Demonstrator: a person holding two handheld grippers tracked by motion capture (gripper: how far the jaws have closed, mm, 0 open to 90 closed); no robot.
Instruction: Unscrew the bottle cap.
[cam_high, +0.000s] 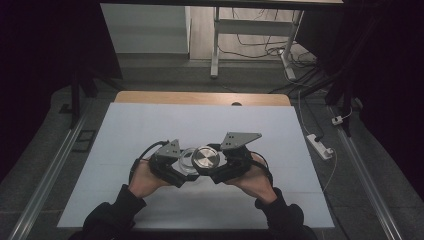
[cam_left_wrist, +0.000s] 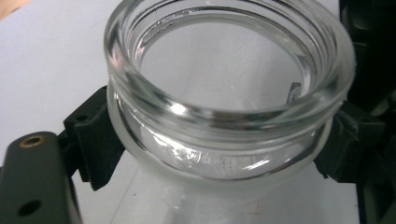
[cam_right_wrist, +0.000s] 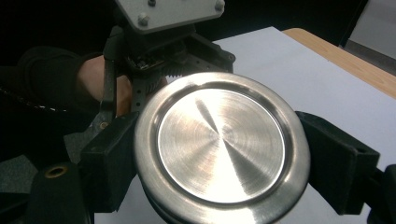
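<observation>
Glass jar (cam_left_wrist: 224, 93), clear, open-mouthed, threaded at the neck, sits pinched between the two black jaws of the left tool (cam_left_wrist: 215, 135); the pads press on the jar's wall just below the thick rim, one on each side. Seen from the left gripper view, the mouth faces the camera and the white table (cam_left_wrist: 51, 65) shows through the glass. In the high view the jar (cam_high: 186, 159) is held over the near half of the table (cam_high: 150, 125), roughly midway across its width, between the person's two hands. Metal lid (cam_right_wrist: 222, 144), round, brushed steel with a raised rim, is clamped by the right tool (cam_right_wrist: 222, 154), its jaws pressing on opposite edges of the lid. In the high view the lid (cam_high: 206, 158) lies just beside the jar, on the jar's right, overlapping its edge; whether the two touch cannot be told. Left tool (cam_high: 170, 162) sits on the far side of the jar from the lid; right tool (cam_high: 227, 162) sits beyond the lid. Each carries a grey three-cornered plate on top. Left hand (cam_high: 142, 177) and right hand (cam_high: 252, 177) come up from the near table edge, both in dark sleeves. Beyond the jar, the table's wooden far edge (cam_high: 200, 97) shows past the white sheet.
</observation>
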